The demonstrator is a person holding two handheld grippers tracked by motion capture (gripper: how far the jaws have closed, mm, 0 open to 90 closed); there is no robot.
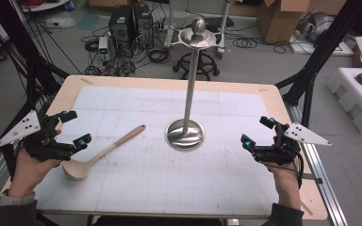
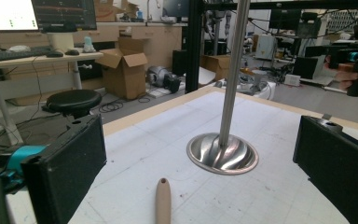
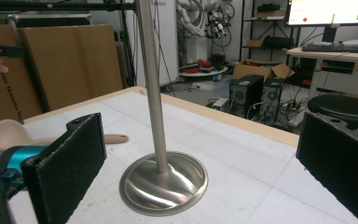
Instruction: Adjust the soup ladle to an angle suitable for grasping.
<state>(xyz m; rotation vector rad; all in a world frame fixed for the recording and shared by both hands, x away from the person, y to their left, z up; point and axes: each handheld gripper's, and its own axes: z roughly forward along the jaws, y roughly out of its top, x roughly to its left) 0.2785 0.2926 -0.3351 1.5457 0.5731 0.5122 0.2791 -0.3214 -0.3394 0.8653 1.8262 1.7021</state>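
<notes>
Since our left tool [image 1: 70, 128] sits open w/ nothing between its jaws, the wooden spoon [image 1: 99, 155] lies just beside it on the worktop [image 1: 136, 188], bowl toward us, handle running diagonally up-right toward the steel stand [image 1: 185, 134]. Right tool [image 1: 257, 132], also open, is well apart.

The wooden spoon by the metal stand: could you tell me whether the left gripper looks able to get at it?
Probably yes: the left gripper is open beside the wooden spoon, with nothing between them.

metal stand [image 1: 185, 134] mid-table, open mat [image 1: 245, 179] around
</notes>
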